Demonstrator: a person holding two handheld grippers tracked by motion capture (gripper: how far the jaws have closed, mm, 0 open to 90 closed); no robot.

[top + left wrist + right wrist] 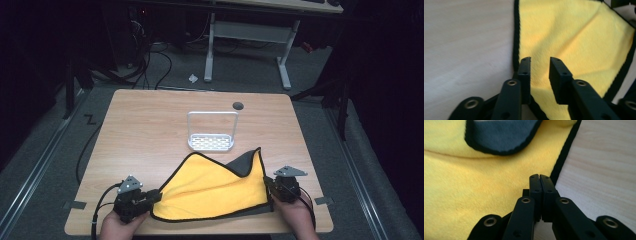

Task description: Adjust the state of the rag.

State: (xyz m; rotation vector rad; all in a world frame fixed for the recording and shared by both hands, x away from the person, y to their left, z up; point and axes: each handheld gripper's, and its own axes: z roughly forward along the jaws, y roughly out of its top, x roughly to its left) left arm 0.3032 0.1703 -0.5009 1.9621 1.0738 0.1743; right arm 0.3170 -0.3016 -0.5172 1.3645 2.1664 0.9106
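Yellow cloth (215,192) between L gripper (540,61) jaws; R gripper (540,177) jaws closed at its edge

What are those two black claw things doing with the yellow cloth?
A person is working on a yellow cloth with a black edge that lies partly folded on a wooden table, its grey underside showing near the top. The left gripper has its fingers apart over the cloth's left edge. The right gripper has its fingers closed together at the cloth's right edge; whether cloth is pinched between them is hard to tell. A small white rack stands behind the cloth.
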